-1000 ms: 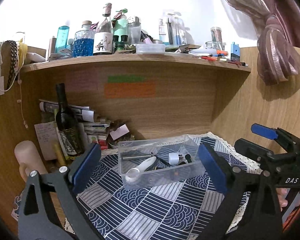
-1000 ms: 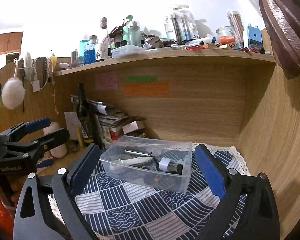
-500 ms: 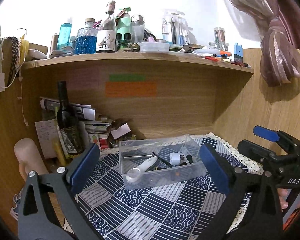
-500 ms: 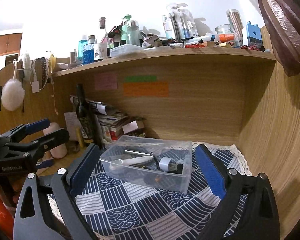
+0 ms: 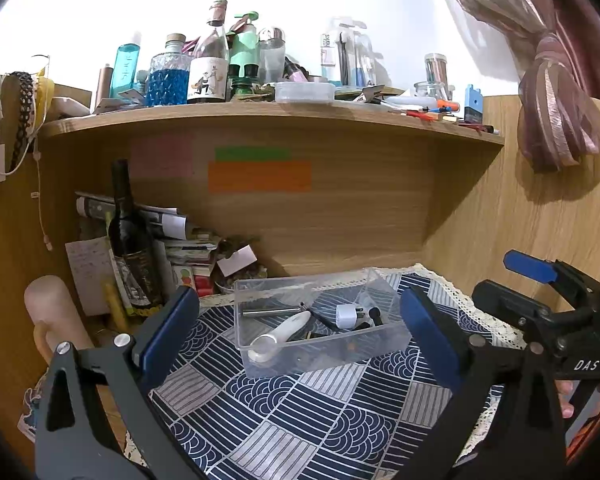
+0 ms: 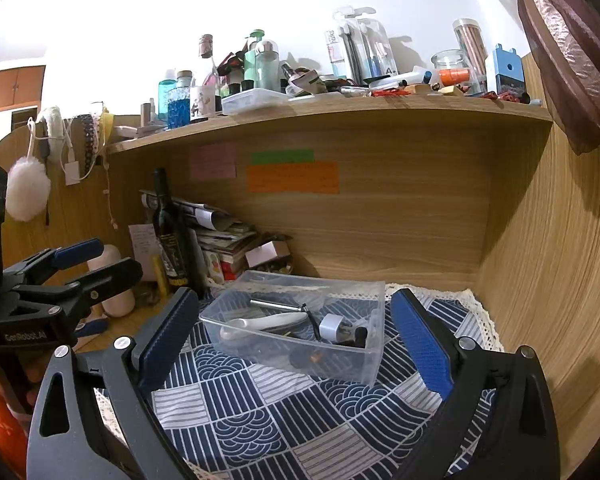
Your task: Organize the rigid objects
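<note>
A clear plastic box [image 5: 284, 360] [image 6: 364, 364] stands on a blue and white patterned cloth [image 5: 300, 420] [image 6: 260, 412]. In it lie a white handled tool [image 5: 278, 334] [image 6: 260, 323], a white plug adapter [image 5: 347, 316] [image 6: 329, 325], a metal rod [image 5: 268, 312] and small dark items. My left gripper [image 5: 300, 320] is open and empty, held back from the box. My right gripper [image 6: 294, 316] is open and empty, also short of the box. Each gripper shows in the other's view, the right one [image 5: 540, 280] and the left one [image 6: 84, 260].
A dark wine bottle [image 5: 130, 240] [image 6: 170, 232], stacked papers and small boxes [image 5: 188, 256] fill the back left corner. A pale cylinder [image 5: 52, 312] stands at left. A crowded shelf [image 5: 260, 114] runs above. A wooden wall [image 6: 540, 280] closes the right side.
Both views have risen and drawn back very slightly. The box and its contents have not moved. Both grippers stay open.
</note>
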`<action>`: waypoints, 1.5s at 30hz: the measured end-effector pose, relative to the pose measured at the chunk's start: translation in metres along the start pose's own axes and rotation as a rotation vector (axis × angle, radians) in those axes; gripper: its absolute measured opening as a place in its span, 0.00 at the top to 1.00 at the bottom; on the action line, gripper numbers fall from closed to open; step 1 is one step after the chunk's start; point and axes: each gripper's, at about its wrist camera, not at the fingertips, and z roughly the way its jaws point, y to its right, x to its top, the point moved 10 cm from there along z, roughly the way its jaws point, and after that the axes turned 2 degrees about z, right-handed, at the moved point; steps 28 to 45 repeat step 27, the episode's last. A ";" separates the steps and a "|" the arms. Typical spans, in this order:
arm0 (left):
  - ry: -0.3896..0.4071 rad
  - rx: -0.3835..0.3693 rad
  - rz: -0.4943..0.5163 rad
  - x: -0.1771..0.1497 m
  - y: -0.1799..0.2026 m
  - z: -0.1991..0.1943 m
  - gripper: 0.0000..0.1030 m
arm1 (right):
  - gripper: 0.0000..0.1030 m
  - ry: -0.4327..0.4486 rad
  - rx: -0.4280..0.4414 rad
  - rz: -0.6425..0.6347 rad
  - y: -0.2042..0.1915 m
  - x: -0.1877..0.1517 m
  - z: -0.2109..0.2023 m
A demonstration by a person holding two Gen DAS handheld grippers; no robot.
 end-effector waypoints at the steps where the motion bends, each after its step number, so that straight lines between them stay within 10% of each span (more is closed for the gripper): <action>1: 0.001 -0.001 -0.001 0.000 0.000 0.000 0.01 | 0.06 0.000 0.002 0.000 0.000 0.000 0.000; 45: -0.033 -0.028 -0.018 -0.008 0.000 0.008 0.01 | 0.05 -0.022 -0.002 0.007 0.000 -0.006 0.008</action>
